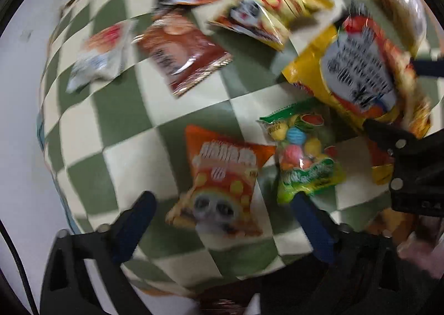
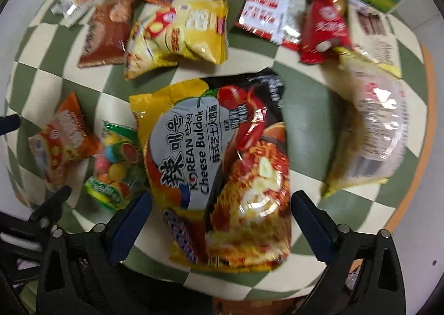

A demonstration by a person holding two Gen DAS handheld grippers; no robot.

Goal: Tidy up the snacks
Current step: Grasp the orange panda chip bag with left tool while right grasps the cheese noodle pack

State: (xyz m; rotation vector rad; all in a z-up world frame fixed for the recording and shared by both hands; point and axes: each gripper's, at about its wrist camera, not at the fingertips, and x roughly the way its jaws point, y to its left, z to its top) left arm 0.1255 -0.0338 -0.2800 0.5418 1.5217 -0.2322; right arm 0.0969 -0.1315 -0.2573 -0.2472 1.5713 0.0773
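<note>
On the green-and-cream checked cloth [image 2: 305, 109] covering the worktop, snack packets lie scattered and unsorted. Landmark: the large yellow plastic Korean cheese noodle packet [image 2: 219, 165], lying flat at the cloth's near edge. The right tongs [image 2: 222, 215] hover over it, jaws spread wide to either side of its lower half, gripping nothing. Just left of the noodle packet lies a small clear packet of coloured round candies with green ends [image 2: 116, 165], touching or nearly touching it; left of that, an orange panda-print snack packet [image 2: 61, 140]. The left tongs [image 1: 222, 220] hang above this orange packet, jaws likewise apart and empty; whether either tongs touch a packet cannot be told. Beyond the noodle packet lie a yellow panda-print crisp bag [image 2: 180, 35], a brown foil packet [image 2: 105, 35], a red-and-white printed packet [image 2: 269, 1] and a small red pouch [image 2: 324, 26]; to its right, a clear-fronted pale packet [image 2: 371, 132]. No grouping, row or container is visible, so sorting appears barely begun; nearly all remains.
</note>
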